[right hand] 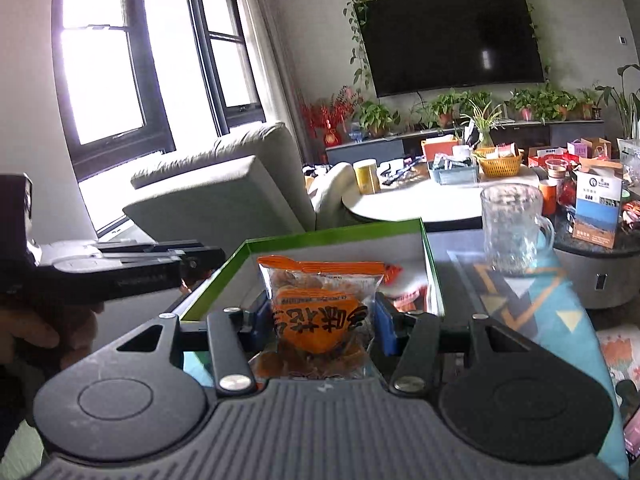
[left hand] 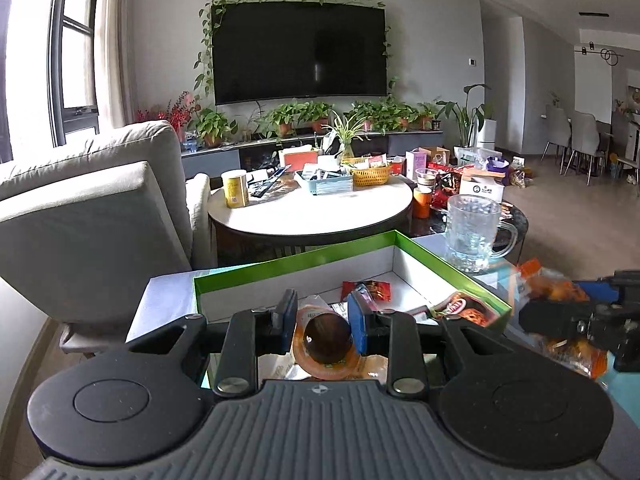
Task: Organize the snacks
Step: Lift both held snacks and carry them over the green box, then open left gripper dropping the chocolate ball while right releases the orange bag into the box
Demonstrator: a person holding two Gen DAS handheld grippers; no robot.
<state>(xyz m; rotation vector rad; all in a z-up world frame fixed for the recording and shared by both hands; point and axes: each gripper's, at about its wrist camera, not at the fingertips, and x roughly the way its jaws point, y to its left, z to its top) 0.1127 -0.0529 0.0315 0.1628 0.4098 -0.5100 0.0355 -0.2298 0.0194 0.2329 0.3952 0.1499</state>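
You are holding 2 snacks at once, both just short of the green-rimmed box (left hand: 296,258). Your left gripper (left hand: 322,316) is clamped narrow on a round-ended packet in an orange wrapper (left hand: 326,340), its dark end facing the camera. Your right gripper (right hand: 324,316) is squeezing an orange bag of peanuts (right hand: 320,304), held upright with the crimped top edge standing above the pads.

Inside the box, a red packet (left hand: 372,290) and a red-and-white sachet (left hand: 460,306) are already lying on the white floor near the right wall.

Here is what could go wrong. The bag is soft and slick, and the jaws are gripping only its lower half, so it is likely to slump or slide out if you are tilting or swinging fast. Your 2 grippers are working close together over 1 box, so they may be bumping each other at the near rim. The glass mug (right hand: 514,228) is standing just beyond the box's far right corner; a wide sweep with the right hand could be knocking it over. Releasing too early is dropping the snack on the patterned cloth (right hand: 560,304) instead.
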